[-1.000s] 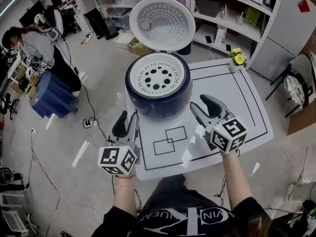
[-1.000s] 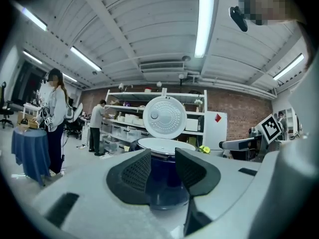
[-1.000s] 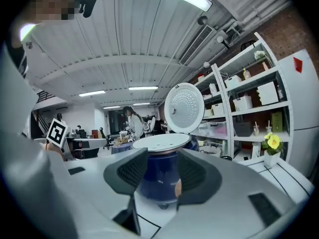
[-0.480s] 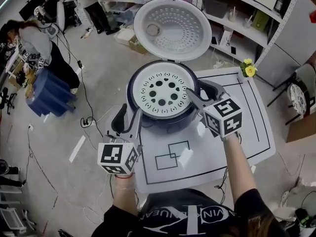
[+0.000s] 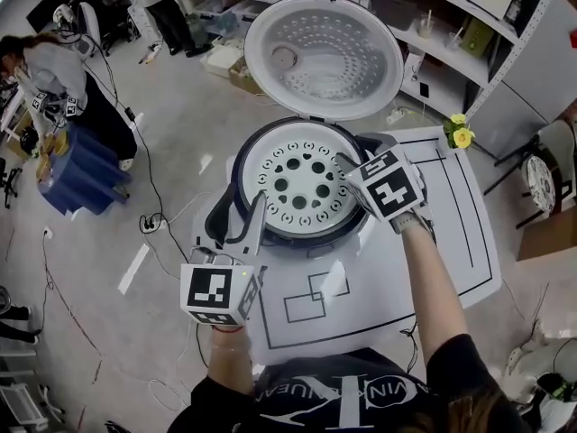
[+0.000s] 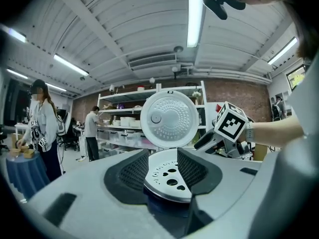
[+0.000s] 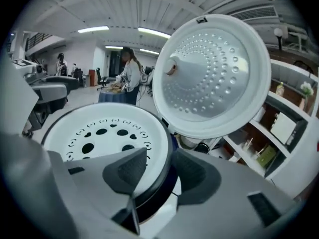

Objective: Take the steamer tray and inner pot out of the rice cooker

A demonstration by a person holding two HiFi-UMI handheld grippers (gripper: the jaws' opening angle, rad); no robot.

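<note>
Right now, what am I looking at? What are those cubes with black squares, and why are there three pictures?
A person stands at a white table with a two-jaw gripper in each hand. The cubes are part of those grippers. One picture comes from a camera on the person's head, looking down. The other two come from a camera riding on each gripper, looking along its jaws.

On the table sits a rice cooker. Its lid is swung up, and a white steamer tray full of holes sits in the top.

The left gripper has just been opening its jaws, and the tray's edge shows between them, not pinched. The right gripper has its jaws apart, straddling the cooker's rim. Nothing is held yet.
</note>
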